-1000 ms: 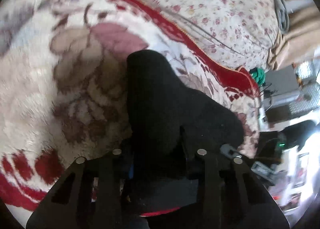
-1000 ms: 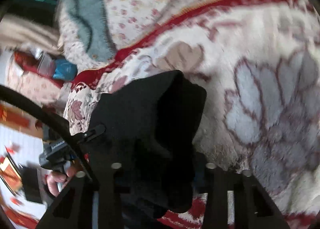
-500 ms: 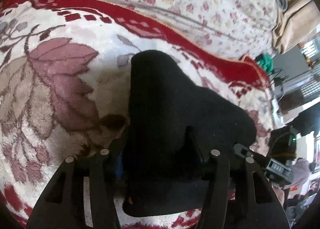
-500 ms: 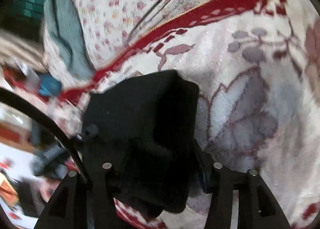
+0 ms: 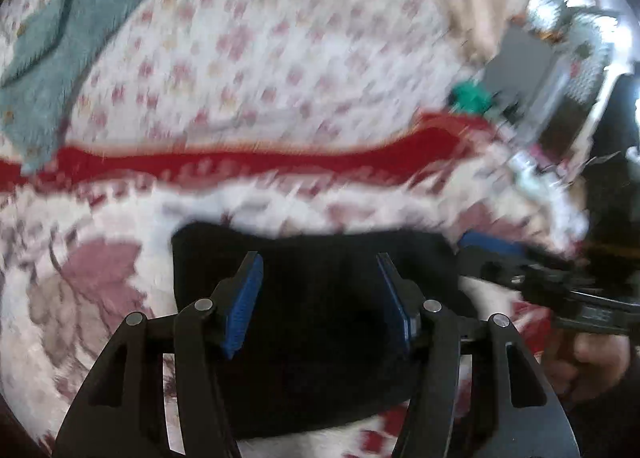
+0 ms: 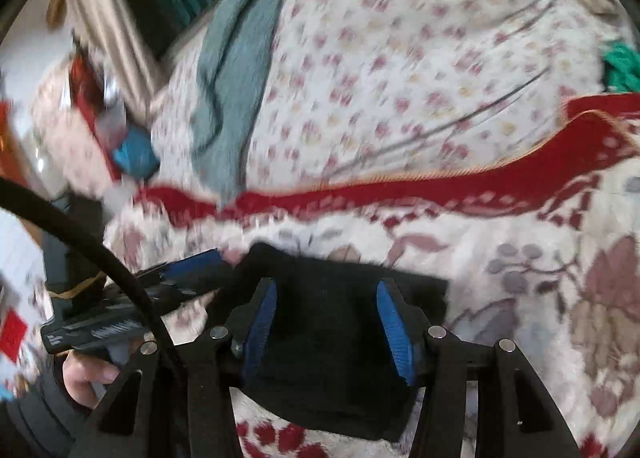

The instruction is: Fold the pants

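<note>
Two hand-held grippers work over one garment. The left gripper (image 5: 320, 300), a black linkage frame with blue ribbed pads, hangs with its jaws apart and nothing pinched between them; the pads stand clear above the cloth. The right gripper (image 6: 326, 322), built the same, also has its jaws spread, the pads off the fabric. Each shows in the other's camera: the right gripper (image 5: 528, 278) comes in from the right of the left wrist view with a hand (image 5: 588, 362) on its handle, and the left gripper (image 6: 168, 290) enters from the left of the right wrist view, gripped by a hand (image 6: 86, 378) in a grey sleeve.

Under both lies a single folded bundle of black pants (image 5: 320, 322), flat on a white plush blanket with mauve flowers and a red border (image 5: 100, 298). The bundle's long axis runs left to right across both views, roughly parallel to the red border band; seen from the right wrist, the black pants (image 6: 344, 338) reach beyond both pads. Which end is the waist cannot be told.

Beyond the border lie one pale floral bedsheet (image 5: 260, 58) and one teal towel (image 5: 52, 58) draped over it. Both pictures are blurred.
</note>
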A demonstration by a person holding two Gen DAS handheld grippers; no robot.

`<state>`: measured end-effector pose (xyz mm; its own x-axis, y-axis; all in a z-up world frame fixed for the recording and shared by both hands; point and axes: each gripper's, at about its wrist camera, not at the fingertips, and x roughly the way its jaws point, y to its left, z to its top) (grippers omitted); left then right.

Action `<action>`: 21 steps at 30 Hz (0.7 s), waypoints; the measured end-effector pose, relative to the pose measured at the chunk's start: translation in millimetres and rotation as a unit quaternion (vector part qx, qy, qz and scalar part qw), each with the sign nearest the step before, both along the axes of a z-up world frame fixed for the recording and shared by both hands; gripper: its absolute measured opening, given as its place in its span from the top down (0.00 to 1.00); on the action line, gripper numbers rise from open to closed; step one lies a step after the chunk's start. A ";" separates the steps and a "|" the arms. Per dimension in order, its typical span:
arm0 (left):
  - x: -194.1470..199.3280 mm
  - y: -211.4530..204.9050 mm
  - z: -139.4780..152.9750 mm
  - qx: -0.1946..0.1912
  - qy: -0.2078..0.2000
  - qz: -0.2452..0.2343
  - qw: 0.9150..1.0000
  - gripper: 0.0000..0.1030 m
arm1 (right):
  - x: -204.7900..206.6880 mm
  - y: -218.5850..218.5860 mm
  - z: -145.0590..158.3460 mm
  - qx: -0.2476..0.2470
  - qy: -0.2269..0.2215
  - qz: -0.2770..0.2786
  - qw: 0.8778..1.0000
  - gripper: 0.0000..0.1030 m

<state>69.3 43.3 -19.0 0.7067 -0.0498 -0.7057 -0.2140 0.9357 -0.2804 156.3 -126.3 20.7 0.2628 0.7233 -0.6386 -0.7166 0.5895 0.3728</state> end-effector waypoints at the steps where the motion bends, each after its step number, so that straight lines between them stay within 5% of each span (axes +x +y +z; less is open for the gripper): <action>1: 6.0 2.7 -12.1 -0.002 0.019 0.010 1.000 0.51 | 4.2 4.6 -10.2 -0.020 0.002 -0.005 1.000 0.51; 5: 22.6 -5.8 -22.6 0.038 0.046 0.009 0.998 0.50 | 29.4 8.7 -63.5 -0.072 0.085 -0.020 0.994 0.52; 16: 3.3 -10.9 -16.8 0.024 0.005 0.025 0.999 0.50 | 19.6 17.7 -54.3 -0.094 0.041 -0.030 0.994 0.52; 19: -21.9 -13.1 -2.5 -0.010 -0.033 0.020 0.999 0.50 | -6.6 11.6 -30.0 -0.092 -0.012 -0.049 0.995 0.52; 21: -40.8 -19.4 2.5 -0.018 -0.039 0.019 0.999 0.50 | -29.2 5.3 -22.9 -0.065 0.008 -0.026 0.998 0.52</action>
